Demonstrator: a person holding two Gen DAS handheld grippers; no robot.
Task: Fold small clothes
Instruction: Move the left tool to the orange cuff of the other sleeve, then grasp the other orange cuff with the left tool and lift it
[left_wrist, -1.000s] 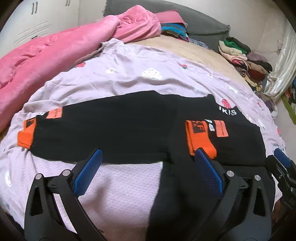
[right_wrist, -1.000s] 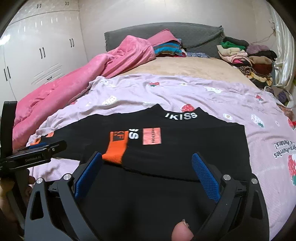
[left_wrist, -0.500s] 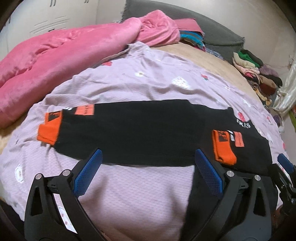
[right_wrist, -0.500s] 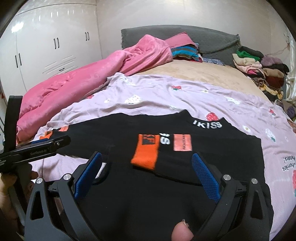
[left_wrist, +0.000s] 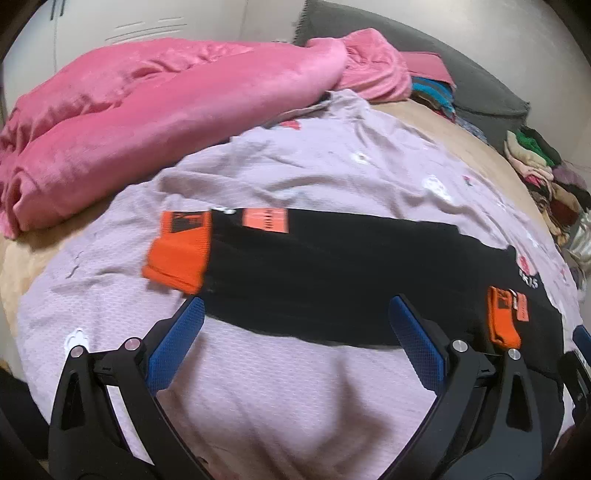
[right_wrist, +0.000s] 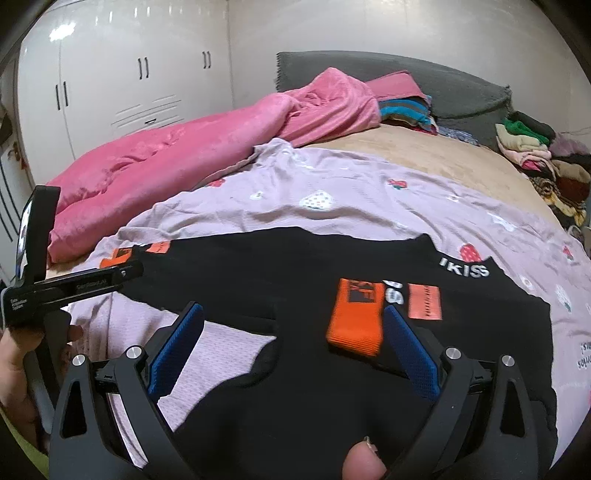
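A black long-sleeved top lies flat on the lilac strawberry sheet, its "IKISS" collar to the right. One sleeve is folded across the chest, and its orange cuff sits just left of my right gripper's right finger. The other sleeve stretches out to the left and ends in an orange cuff. My left gripper hovers open over that sleeve's near edge, its left fingertip close to the cuff. My right gripper is open above the top's body and holds nothing.
A pink blanket is heaped along the left and back of the bed. Stacked clothes sit at the far right, folded striped ones lie by the grey headboard. White wardrobes stand to the left. A hand holds the left gripper.
My left gripper has moved left along the outstretched sleeve, so its orange cuff is now near the left finger. The right gripper's view has also shifted left. The top lies unchanged.
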